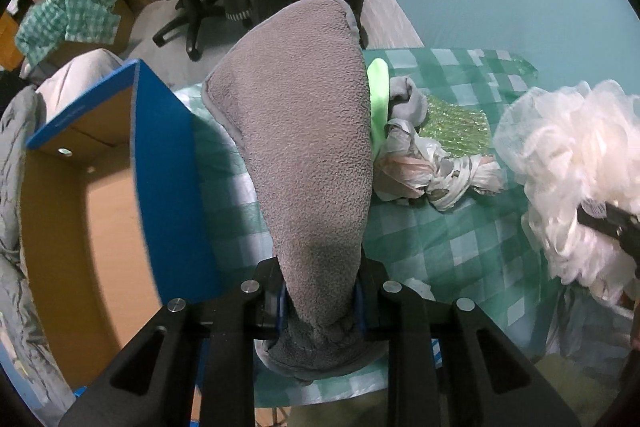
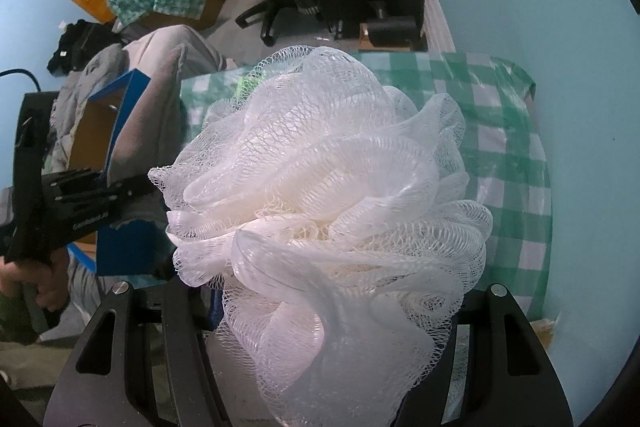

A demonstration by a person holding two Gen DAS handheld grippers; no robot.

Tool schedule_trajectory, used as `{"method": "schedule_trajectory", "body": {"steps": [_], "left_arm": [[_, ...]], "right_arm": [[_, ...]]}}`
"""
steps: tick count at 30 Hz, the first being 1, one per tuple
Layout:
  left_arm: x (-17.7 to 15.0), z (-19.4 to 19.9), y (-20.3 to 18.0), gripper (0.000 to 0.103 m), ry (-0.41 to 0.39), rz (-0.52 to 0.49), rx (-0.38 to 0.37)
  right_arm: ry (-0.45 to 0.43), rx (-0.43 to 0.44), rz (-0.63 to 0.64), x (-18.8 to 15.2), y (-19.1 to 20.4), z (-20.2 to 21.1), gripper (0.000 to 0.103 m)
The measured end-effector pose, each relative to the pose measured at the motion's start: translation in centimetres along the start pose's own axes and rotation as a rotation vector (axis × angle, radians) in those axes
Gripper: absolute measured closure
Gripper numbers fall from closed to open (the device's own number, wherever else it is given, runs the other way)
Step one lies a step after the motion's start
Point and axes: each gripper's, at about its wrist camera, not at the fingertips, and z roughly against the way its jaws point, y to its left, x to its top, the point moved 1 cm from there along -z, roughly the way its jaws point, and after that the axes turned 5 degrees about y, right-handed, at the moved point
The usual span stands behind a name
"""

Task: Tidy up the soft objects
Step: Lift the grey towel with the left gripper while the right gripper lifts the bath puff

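Left wrist view: the left gripper [image 1: 320, 311] is clenched on a grey fleece cloth [image 1: 296, 147], whose long body hangs forward and hides most of the pile behind it. The pads are buried in its bunched end. Beside it on the checked tablecloth [image 1: 440, 239] lie a crumpled plastic bag [image 1: 436, 171], a green bubble-wrap sheet [image 1: 456, 125], and a lime-green strip [image 1: 378, 99] mostly covered by the cloth. A blue cardboard box [image 1: 160, 167] stands open just left of the cloth, its near end cut off by the frame.

The right wrist view is filled by a white mesh bath pouf [image 2: 328, 203], grasped by the right gripper [image 2: 320, 327]; its fingertips are lost in the mesh. The pouf conceals much of the table. At the far left a person's hand [image 2: 24, 279] is dim and partly cropped.
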Motion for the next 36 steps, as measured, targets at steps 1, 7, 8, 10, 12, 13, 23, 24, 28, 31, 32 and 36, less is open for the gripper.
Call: {"method": "schedule_trajectory", "body": {"steps": [1, 7, 8, 10, 12, 13, 23, 24, 28, 31, 32, 36], "left_arm": [[-0.1, 0.3, 0.1, 0.079, -0.006, -0.002, 0.002], [-1.2, 2.8, 1.0, 0.079, -0.049, -0.017, 0.010], [-1.3, 3.0, 0.9, 0.079, -0.053, -0.019, 0.013], [-1.6, 3.6, 1.1, 0.079, -0.062, -0.020, 0.015], [-1.9, 4.2, 1.4, 0.079, -0.071, -0.022, 0.021], [-2.0, 4.5, 1.5, 0.079, -0.076, -0.024, 0.024], [-3.4, 7.0, 3.3, 0.079, -0.125, 0.016, 0.012], [-3.5, 7.1, 3.6, 0.079, -0.127, 0.024, 0.011], [-4.1, 7.6, 4.8, 0.079, -0.132, 0.056, 0.013], [-4.6, 7.9, 5.8, 0.079, -0.136, 0.083, 0.013], [-4.8, 8.1, 6.3, 0.079, -0.139, 0.094, 0.012], [-5.5, 8.5, 7.8, 0.079, -0.145, 0.133, 0.016]], "right_arm": [[-0.004, 0.000, 0.004, 0.2, 0.3, 0.1, 0.041], [-0.023, -0.011, 0.030, 1.0, 1.6, 0.6, 0.041], [-0.026, -0.010, 0.034, 1.0, 1.7, 0.7, 0.041], [-0.033, -0.010, 0.040, 1.3, 2.1, 0.9, 0.041], [-0.037, -0.012, 0.049, 1.7, 2.5, 1.0, 0.041], [-0.040, -0.015, 0.055, 1.9, 2.8, 1.1, 0.041], [-0.060, -0.003, 0.103, 3.3, 5.3, 1.1, 0.041], [-0.060, -0.001, 0.108, 3.5, 5.6, 1.1, 0.041], [-0.058, 0.011, 0.135, 4.0, 6.9, 0.7, 0.041], [-0.054, 0.021, 0.160, 4.3, 8.0, 0.4, 0.041], [-0.053, 0.026, 0.168, 4.4, 8.4, 0.3, 0.041], [-0.048, 0.041, 0.204, 5.1, 10.1, -0.2, 0.041]]}}
